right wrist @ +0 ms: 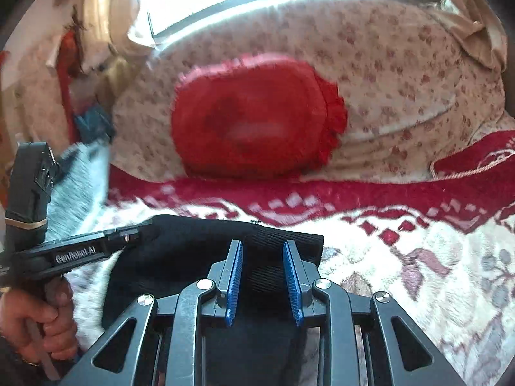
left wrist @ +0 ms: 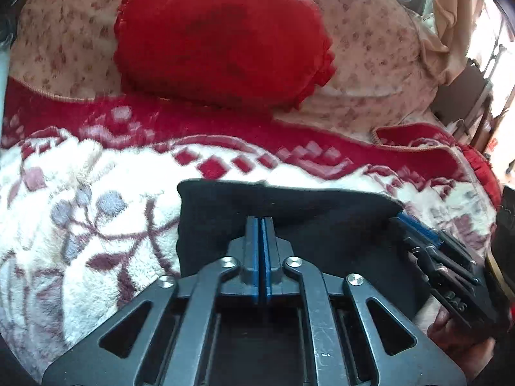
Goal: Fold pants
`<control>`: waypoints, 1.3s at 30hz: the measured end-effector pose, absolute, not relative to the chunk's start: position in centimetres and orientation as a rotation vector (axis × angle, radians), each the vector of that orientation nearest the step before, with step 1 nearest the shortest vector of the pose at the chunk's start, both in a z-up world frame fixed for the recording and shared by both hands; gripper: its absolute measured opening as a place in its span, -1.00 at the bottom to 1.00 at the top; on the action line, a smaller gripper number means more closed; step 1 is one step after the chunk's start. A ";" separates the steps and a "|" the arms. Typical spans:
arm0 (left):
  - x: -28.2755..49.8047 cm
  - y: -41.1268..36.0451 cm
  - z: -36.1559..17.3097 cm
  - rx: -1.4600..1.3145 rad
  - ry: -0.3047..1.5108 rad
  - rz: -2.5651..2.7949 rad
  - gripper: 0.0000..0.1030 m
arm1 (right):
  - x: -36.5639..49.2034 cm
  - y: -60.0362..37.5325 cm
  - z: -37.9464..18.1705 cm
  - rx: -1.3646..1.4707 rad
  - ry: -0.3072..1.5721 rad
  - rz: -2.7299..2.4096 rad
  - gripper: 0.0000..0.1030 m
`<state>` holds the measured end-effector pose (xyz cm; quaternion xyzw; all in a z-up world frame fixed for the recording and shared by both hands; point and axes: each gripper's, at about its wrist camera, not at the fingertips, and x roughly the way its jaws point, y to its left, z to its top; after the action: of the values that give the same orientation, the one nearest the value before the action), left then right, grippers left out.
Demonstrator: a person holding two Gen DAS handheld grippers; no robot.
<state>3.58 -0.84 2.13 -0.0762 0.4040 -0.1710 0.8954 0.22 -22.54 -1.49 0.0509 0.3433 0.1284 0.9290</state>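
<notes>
The black pants (left wrist: 289,225) lie bunched on my white-and-red fleece blanket (left wrist: 96,225), in front of the red cushion (left wrist: 222,38). My left gripper (left wrist: 261,225) is pressed fully closed over the cloth; whether it pinches fabric I cannot tell. My right gripper (right wrist: 262,257) stands partly open, its blue pads (right wrist: 234,276) straddling the ribbed waistband (right wrist: 289,241).

I read only "GenRobot.AI" in white on the left gripper's (right wrist: 141,230) black body; nothing else is legible.

Red cushion (left wrist: 222,41) beyond open blanket (left wrist: 96,225)
</notes>
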 end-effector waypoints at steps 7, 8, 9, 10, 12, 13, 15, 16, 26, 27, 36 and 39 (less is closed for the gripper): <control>2.7 -0.8 1.5 -0.140 0.773 -0.339 -0.94 | 1.3 -24.2 -3.3 0.206 0.709 0.340 -0.51; 2.2 -0.9 1.8 -0.123 0.759 -0.341 -0.95 | 1.1 -24.2 -3.1 0.210 0.707 0.347 -0.51; 1.7 -1.1 2.1 -0.106 0.748 -0.343 -0.96 | 0.8 -24.3 -2.8 0.213 0.707 0.351 -0.52; 0.9 -1.0 3.0 -0.092 0.733 -0.343 -0.96 | 0.4 -24.6 -2.1 0.217 0.709 0.339 -0.52; -0.5 -0.5 4.1 -0.109 0.688 -0.341 -0.94 | -1.0 -25.0 0.1 0.225 0.634 0.303 -0.53; -1.4 -0.1 4.8 -0.128 0.654 -0.337 -0.94 | -1.7 -24.9 1.5 0.226 0.577 0.307 -0.53; -2.6 0.1 5.3 -0.148 0.612 -0.339 -0.94 | -1.4 -23.7 2.7 0.201 0.581 0.332 -0.53; -2.7 -0.3 5.1 -0.139 0.615 -0.342 -0.94 | -0.5 -22.5 2.7 0.162 0.625 0.357 -0.53; -1.0 -1.5 2.5 -0.070 0.753 -0.390 -0.92 | 2.5 -20.5 1.8 0.011 0.793 0.361 -0.55; -1.3 -1.1 2.9 -0.087 0.755 -0.392 -0.92 | 1.5 -21.2 2.5 0.024 0.764 0.357 -0.55; -4.4 -2.3 2.0 -0.068 0.784 -0.471 -0.71 | -5.0 -23.1 -2.1 0.098 0.736 0.406 -0.55; -4.5 -1.1 3.0 -0.127 0.746 -0.473 -0.71 | -5.2 -24.9 -0.5 0.225 0.715 0.420 -0.54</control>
<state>-4.54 -1.10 3.02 -0.0613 0.3607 -0.2289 0.9021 -5.17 -24.91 -0.55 0.1091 0.3467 0.2037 0.9091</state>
